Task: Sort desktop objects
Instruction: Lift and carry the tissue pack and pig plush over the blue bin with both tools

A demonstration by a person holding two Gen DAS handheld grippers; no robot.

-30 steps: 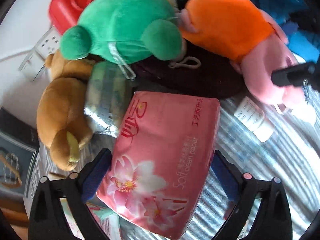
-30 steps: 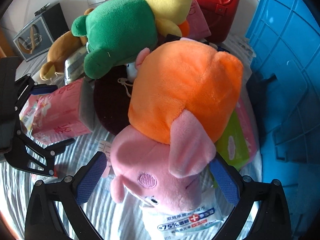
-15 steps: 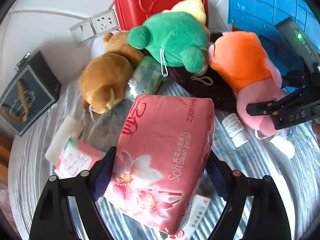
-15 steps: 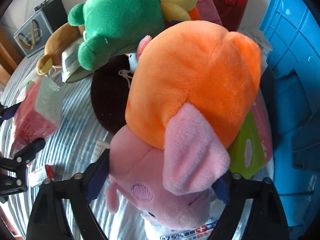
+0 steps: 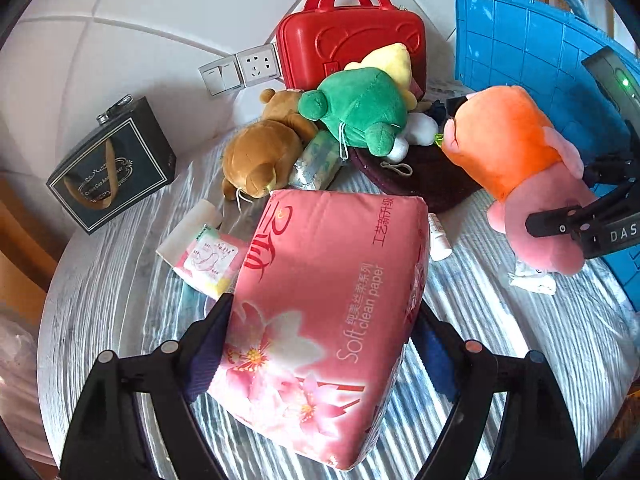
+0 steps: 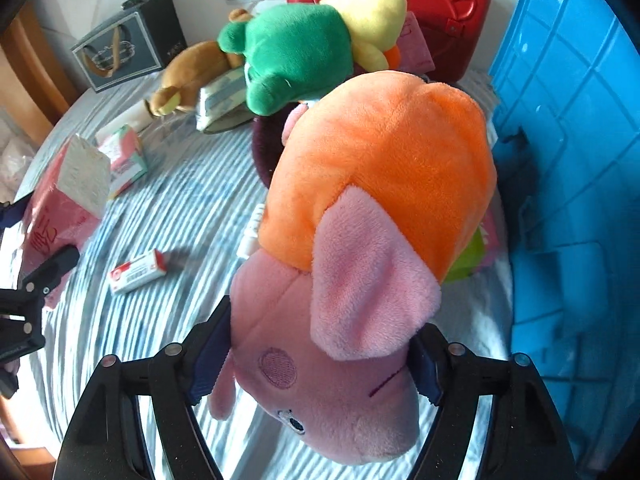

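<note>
My left gripper (image 5: 320,320) is shut on a pink soft-paper tissue pack (image 5: 328,280), which it holds tilted above the striped tabletop (image 5: 520,340). In the right wrist view the same pack (image 6: 60,200) shows at the far left. My right gripper (image 6: 320,332) has its jaws closing on the head of a pink pig plush in an orange suit (image 6: 380,152). Both blue pads press into the head. From the left wrist view the pig (image 5: 504,144) hangs at the right, off the table.
A heap stands at the back: green plush (image 5: 360,108), brown bear (image 5: 260,156), red case (image 5: 352,44). A blue crate (image 5: 540,64) fills the right side. A black box (image 5: 116,164) sits back left. Small packs (image 5: 208,256) and a red-white box (image 6: 138,272) lie on the table.
Both grippers have risen and pulled back from the heap. The tissue pack came up with the left one. The right jaws narrowed onto the pig's head and lifted it.
</note>
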